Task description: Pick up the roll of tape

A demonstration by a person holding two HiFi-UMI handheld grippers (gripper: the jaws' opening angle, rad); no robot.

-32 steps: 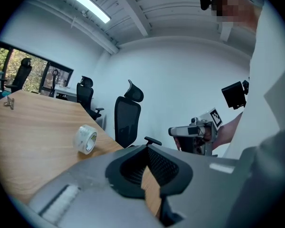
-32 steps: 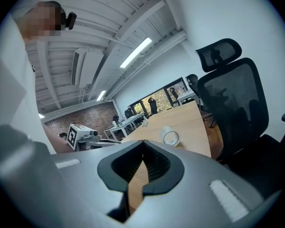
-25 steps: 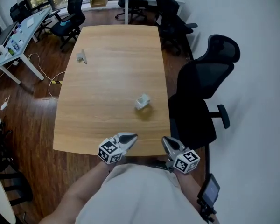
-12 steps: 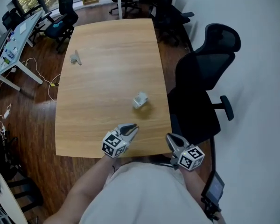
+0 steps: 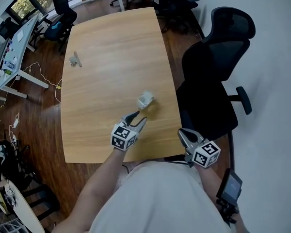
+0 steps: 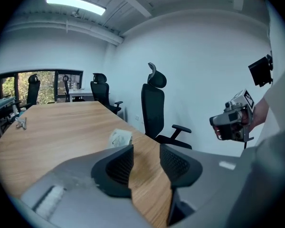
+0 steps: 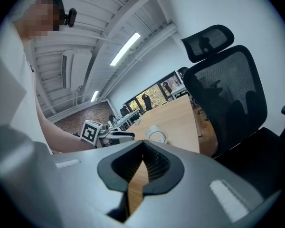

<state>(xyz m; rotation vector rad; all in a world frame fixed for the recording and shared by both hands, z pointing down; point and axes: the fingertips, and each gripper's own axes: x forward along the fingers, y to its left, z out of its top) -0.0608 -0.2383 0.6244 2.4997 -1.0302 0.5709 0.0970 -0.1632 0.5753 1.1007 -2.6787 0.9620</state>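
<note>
The roll of tape (image 5: 145, 100) is a small clear-white ring lying on the wooden table (image 5: 106, 62) near its right edge; it also shows in the left gripper view (image 6: 120, 137) and the right gripper view (image 7: 156, 135). My left gripper (image 5: 137, 119) hovers over the table just short of the roll, its jaws opening with only bare wood between them (image 6: 145, 163). My right gripper (image 5: 182, 134) hangs off the table's near right corner beside the chair; its jaws are shut with nothing in them (image 7: 143, 167).
A black office chair (image 5: 218, 67) stands close against the table's right side. A small grey object (image 5: 75, 60) lies at the far left of the table. More chairs and desks stand beyond the far end.
My left gripper has moved forward over the table toward the roll and its jaws have parted. The right gripper has shifted slightly right and forward. The head view has swung left.
</note>
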